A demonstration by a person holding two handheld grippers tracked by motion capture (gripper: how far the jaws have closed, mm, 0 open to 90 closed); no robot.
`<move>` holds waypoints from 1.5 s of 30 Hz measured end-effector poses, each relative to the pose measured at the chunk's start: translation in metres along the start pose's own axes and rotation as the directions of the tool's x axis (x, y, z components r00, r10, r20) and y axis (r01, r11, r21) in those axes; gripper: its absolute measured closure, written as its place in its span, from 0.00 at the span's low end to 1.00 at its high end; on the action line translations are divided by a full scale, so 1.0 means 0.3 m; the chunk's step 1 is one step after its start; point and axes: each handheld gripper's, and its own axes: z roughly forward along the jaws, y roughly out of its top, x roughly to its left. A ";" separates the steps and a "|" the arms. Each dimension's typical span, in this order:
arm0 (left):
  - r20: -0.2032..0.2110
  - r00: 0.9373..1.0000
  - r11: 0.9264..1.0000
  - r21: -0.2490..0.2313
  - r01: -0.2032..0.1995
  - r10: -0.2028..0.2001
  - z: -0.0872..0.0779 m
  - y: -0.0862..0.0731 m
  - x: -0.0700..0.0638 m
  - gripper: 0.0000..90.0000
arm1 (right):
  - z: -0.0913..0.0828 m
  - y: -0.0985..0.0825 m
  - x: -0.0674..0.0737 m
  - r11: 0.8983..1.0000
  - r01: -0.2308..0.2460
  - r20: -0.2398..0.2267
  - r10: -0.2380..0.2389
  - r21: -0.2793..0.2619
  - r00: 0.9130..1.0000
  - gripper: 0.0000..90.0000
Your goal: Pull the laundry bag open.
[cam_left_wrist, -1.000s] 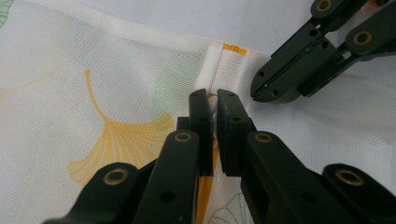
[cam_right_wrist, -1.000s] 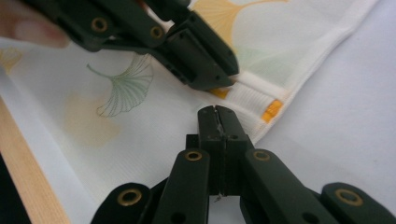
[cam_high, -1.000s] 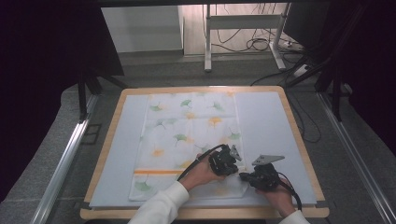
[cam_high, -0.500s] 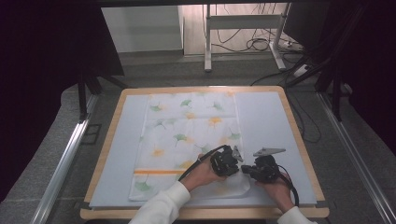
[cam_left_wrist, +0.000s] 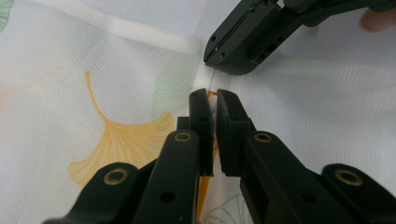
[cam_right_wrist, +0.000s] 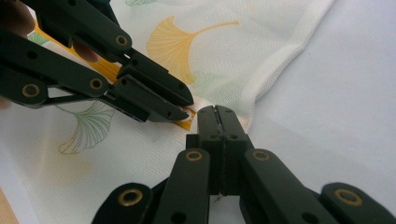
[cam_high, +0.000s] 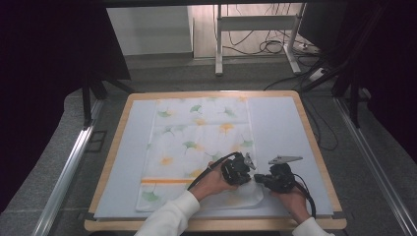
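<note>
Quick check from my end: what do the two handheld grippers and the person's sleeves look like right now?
Both are black. The left gripper and the right gripper each have two flat jaws on linked bars with brass-coloured rivets. A black cable loops from the left one, another trails from the right. A grey three-cornered plate tops the right gripper. The sleeves are white.

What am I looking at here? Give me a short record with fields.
Setting: wooden-edged table with a pale mat
Thing handled: white cloth printed with ginkgo leaves and an orange stripe
Left gripper: jaws shut, pinching a fold at the cloth's right edge
Right gripper: jaws shut on that edge, close beside the left
Cloth state: lying mostly flat
</note>
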 end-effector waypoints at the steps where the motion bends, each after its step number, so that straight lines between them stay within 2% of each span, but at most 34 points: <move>1: 0.001 1.000 1.000 -0.003 0.003 -0.003 0.001 0.000 0.000 0.96 | 0.000 0.000 0.000 1.000 0.000 0.000 0.000 0.000 1.000 1.00; 9: 0.007 1.000 1.000 0.013 -0.001 0.001 -0.008 -0.002 0.002 0.96 | 0.001 0.000 -0.001 1.000 0.007 -0.005 -0.007 -0.002 1.000 1.00; 11: 0.012 1.000 1.000 0.022 -0.001 0.000 -0.015 -0.011 0.007 1.00 | 0.000 0.000 -0.002 1.000 0.006 -0.005 -0.006 0.000 1.000 1.00; 13: 0.013 1.000 1.000 0.012 0.007 -0.007 -0.015 -0.017 0.007 1.00 | 0.000 0.000 -0.002 1.000 0.008 -0.004 -0.008 0.000 1.000 1.00; 15: 0.011 1.000 1.000 0.009 -0.006 0.006 -0.014 -0.015 0.005 1.00 | 0.000 -0.001 -0.001 1.000 0.014 -0.003 -0.014 -0.001 1.000 1.00; 23: 0.026 1.000 1.000 -0.002 0.000 0.000 -0.003 -0.003 0.010 0.96 | -0.001 -0.001 -0.001 1.000 0.021 -0.001 -0.021 0.000 1.000 1.00; 27: 0.034 0.999 1.000 0.012 0.013 -0.014 0.001 0.007 0.013 0.96 | 0.000 -0.001 0.000 1.000 0.022 0.002 -0.022 -0.002 1.000 1.00; 29: 0.027 1.000 1.000 0.019 0.006 -0.007 0.000 0.009 0.007 0.99 | 0.000 -0.001 0.000 1.000 0.023 0.002 -0.023 -0.003 1.000 1.00; 35: 0.027 0.998 0.997 0.035 0.062 -0.063 -0.004 0.010 0.008 1.00 | 0.000 -0.001 0.001 1.000 0.025 0.002 -0.025 -0.002 1.000 1.00; 43: 0.009 0.998 0.997 0.046 0.069 -0.070 -0.012 0.003 0.003 1.00 | 0.000 -0.002 0.000 1.000 0.023 0.001 -0.023 -0.003 1.000 1.00; 45: 0.015 0.997 0.997 0.045 0.068 -0.069 -0.012 0.002 0.005 1.00 | 0.000 -0.002 -0.001 1.000 0.022 0.001 -0.022 -0.003 1.000 1.00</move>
